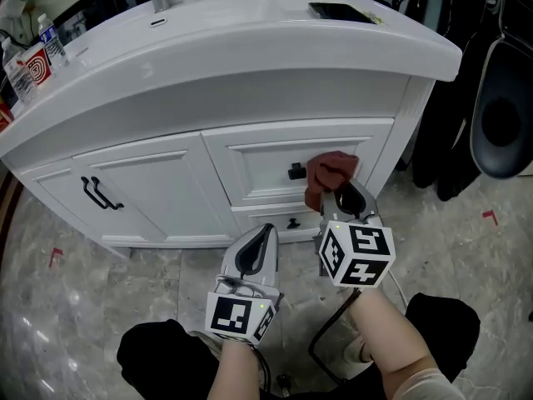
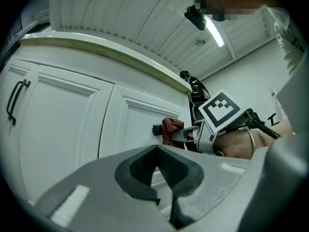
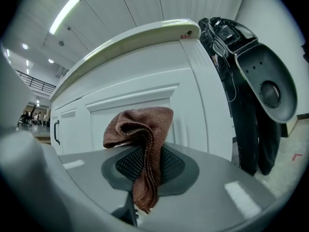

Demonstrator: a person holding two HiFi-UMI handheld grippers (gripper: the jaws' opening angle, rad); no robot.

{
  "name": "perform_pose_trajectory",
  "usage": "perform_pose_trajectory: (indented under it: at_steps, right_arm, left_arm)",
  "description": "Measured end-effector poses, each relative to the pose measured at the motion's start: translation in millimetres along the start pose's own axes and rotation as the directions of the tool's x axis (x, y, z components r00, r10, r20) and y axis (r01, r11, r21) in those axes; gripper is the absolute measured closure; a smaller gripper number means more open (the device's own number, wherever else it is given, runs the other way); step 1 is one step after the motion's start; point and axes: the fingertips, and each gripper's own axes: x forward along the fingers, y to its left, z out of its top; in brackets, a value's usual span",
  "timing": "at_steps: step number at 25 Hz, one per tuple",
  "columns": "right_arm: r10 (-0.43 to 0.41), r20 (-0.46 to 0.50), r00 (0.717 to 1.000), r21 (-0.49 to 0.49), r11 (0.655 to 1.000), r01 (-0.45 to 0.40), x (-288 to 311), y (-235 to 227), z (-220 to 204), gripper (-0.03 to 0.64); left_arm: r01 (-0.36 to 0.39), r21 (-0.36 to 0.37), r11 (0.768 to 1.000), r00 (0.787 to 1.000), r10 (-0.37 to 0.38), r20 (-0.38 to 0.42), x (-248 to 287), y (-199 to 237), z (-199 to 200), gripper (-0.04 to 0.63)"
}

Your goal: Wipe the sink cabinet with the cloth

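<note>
Right jaws: the right gripper is clenched on a brown cloth. A folded strip runs back between the pads and a bunched end stands past the tips.
Left jaws: the left gripper is pressed together with nothing in it.
Nearer hand: in the head view the right gripper reaches further forward. The left gripper sits lower and back, beside it and apart from the cabinet.
Cloth position: the cloth lies straight ahead of the right jaws, its fold running along them. It is just right of the black knob on the upper drawer front.
Contact: it looks to be on or just off the panel; I cannot tell which.
Cabinet: the white sink cabinet has a door with a black handle towards its left edge.
Counter: the white counter overhangs the drawers.
Next move, as a judgement: push the bunched end flat on the drawer and sweep sideways, minding the knob.
</note>
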Motion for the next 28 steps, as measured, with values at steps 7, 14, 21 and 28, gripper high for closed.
perform_pose_trajectory:
  at_steps: [7, 14, 21, 28]
  right_arm:
    - [-0.050, 0.021, 0.999, 0.005, 0.999, 0.050, -10.3, -31.6, 13.3, 0.523]
    - [-0.114, 0.025, 0.993, 0.029, 0.993, 0.113, -27.3, -64.4, 15.6, 0.522]
    - [-0.113, 0.048, 0.992, 0.099, 0.989, 0.108, -42.3, -70.2, 19.1, 0.523]
    - [0.142, 0.003, 0.990, 0.075, 0.987, -0.142, -23.3, 42.8, -6.4, 0.523]
  left_arm:
    - [0.008, -0.004, 1.000, 1.000, -0.008, -0.004, 5.4, -7.6, -2.5, 0.595]
    - [0.034, -0.003, 0.999, 0.999, -0.034, -0.008, 11.2, -21.9, -2.2, 0.595]
    - [0.018, 0.010, 1.000, 1.000, -0.017, -0.022, 4.2, -15.2, -5.8, 0.595]
    - [-0.099, 0.018, 0.995, 0.994, 0.099, -0.039, -19.7, 25.4, -12.9, 0.595]
